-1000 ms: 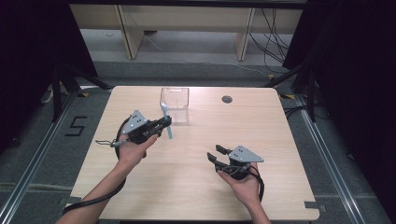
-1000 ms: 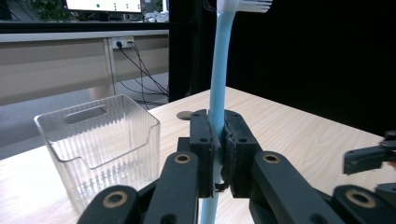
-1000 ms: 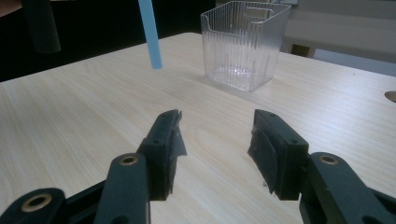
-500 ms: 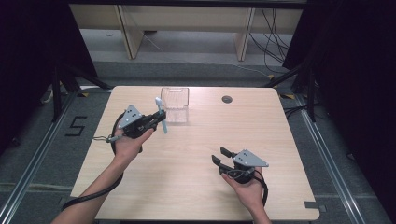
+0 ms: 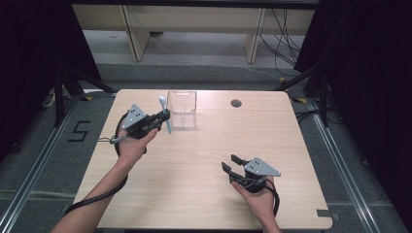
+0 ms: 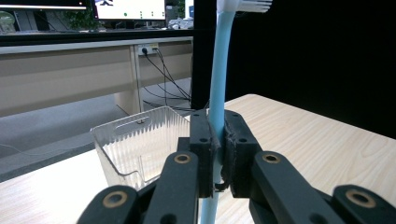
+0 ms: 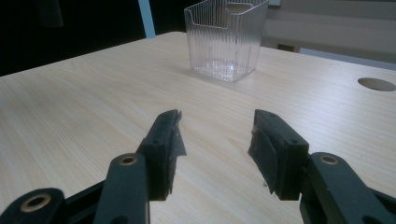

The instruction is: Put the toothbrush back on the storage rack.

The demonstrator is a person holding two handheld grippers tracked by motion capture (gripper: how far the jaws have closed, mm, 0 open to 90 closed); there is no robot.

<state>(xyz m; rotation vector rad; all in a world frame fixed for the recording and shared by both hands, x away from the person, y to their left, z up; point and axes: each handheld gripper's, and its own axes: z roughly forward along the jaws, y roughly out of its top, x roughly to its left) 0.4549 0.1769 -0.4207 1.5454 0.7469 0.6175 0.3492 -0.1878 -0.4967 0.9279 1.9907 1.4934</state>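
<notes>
High view: left gripper, upper left of centre, jaws clamped on a light blue toothbrush, brush head up, handle tail hanging below the jaws. It sits just beside the left wall of the clear plastic bin, not yet over the opening. Risk, as I judge it: the tail clips the bin rim on the way in and tips or shoves the light bin; a release too far left drops the brush onto the table. Right gripper, lower right of centre, jaws apart, nothing in them, well apart from the bin, so it can't steady it. A round cable hole lies upper right of the bin; nothing stands in the path.

Left gripper view: pads squeezed on the toothbrush stem at centre frame, bristle head at the top edge. Grip is low on a thin stem, so it could pivot or slip. Bin left of centre, open top, empty.

Right gripper view: both pads wide apart at the bottom, empty. Bin at top centre, the blue stem just left of it, hole at the right edge.
</notes>
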